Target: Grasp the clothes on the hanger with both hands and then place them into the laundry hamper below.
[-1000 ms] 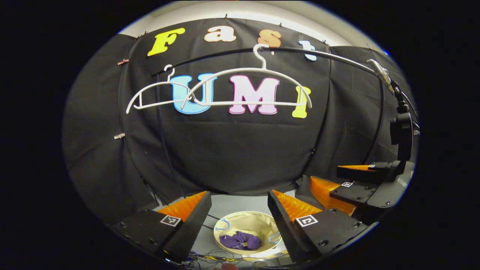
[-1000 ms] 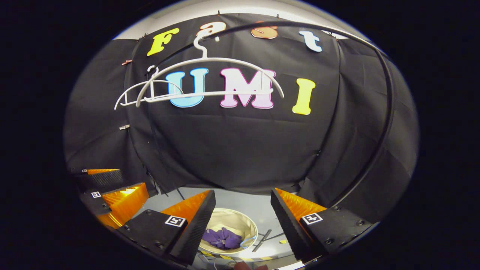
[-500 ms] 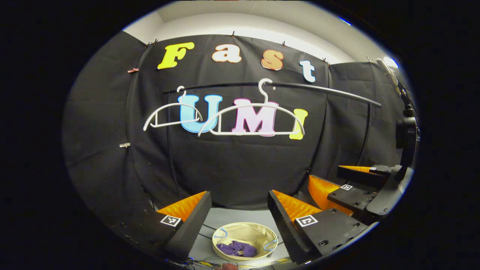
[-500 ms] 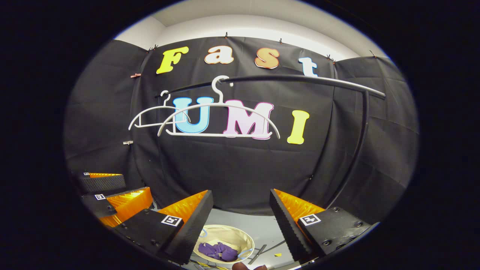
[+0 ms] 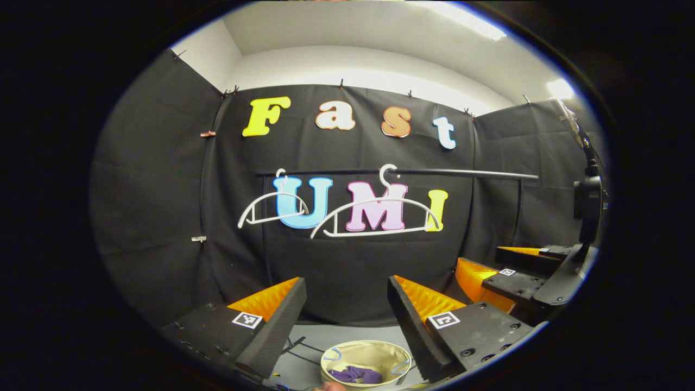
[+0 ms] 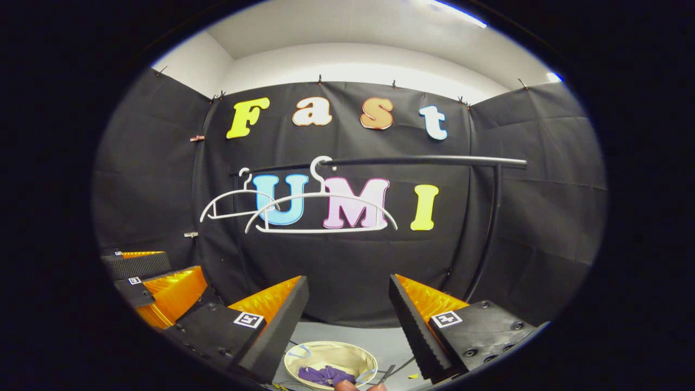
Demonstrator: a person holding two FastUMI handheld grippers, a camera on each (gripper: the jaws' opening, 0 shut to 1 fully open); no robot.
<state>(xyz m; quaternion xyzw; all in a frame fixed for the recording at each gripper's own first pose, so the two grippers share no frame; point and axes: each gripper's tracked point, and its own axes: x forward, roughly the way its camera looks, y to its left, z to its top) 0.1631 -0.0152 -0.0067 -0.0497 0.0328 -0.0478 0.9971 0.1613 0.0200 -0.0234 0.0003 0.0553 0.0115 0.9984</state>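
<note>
In the left gripper view, the left gripper point(image 5: 346, 287) hangs with its jaws spread wide and empty above a round beige laundry hamper point(image 5: 380, 352), where purple clothes point(image 5: 355, 374) lie bunched. Two bare white hangers point(image 5: 374, 217) hang from a black rail point(image 5: 461, 173); the right gripper point(image 5: 497, 266) sits off to the right.

In the right gripper view, the right gripper point(image 6: 347, 287) gapes equally wide, gripping nothing, over the hamper point(image 6: 331, 354) and the clothes point(image 6: 324, 374) inside it. The left gripper point(image 6: 157, 277) shows at left.
</note>
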